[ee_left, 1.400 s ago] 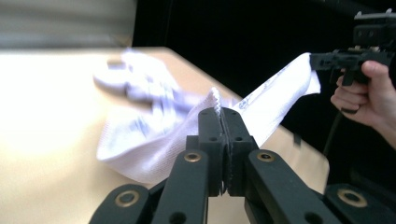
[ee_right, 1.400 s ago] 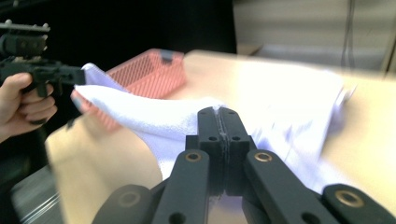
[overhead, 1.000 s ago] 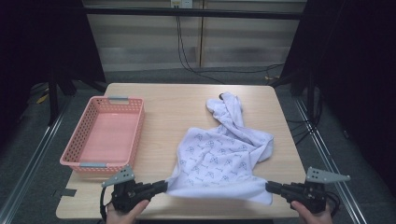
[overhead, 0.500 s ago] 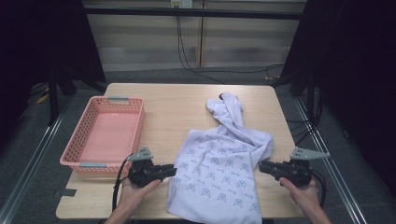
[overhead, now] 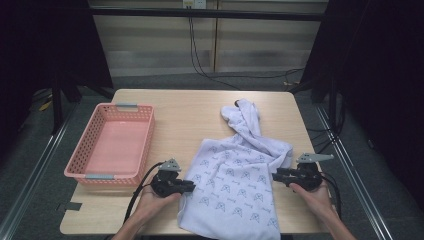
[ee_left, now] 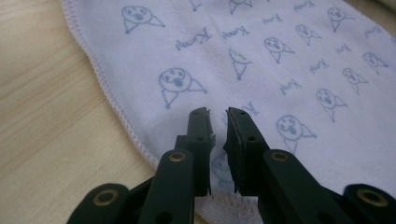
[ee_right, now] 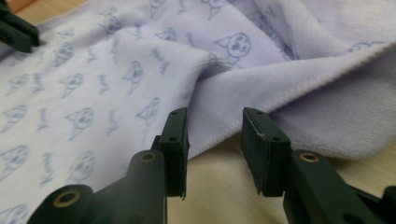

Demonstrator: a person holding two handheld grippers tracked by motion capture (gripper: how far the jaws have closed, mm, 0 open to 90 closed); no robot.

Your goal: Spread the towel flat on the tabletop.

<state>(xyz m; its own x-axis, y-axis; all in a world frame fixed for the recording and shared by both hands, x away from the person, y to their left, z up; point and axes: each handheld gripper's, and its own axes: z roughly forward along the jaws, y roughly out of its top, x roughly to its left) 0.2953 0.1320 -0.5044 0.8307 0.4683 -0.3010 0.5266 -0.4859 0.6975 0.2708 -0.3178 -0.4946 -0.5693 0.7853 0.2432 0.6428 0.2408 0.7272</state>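
Risk: my left gripper [overhead: 191, 186] could drag the towel [overhead: 235, 185] into a bunch, since its jaws stand nearly together, having just closed further, hovering over the towel's edge with no cloth pinched between them that I can see. Right gripper [overhead: 274, 176]: jaws spread, just opening, a folded hem [ee_right: 243, 119] ahead at twelve o'clock, not gripped; it may catch two layers. Towel lies on the table [overhead: 200, 115], its near end over the table's front edge, at three o'clock of the pink basket [overhead: 80, 160].
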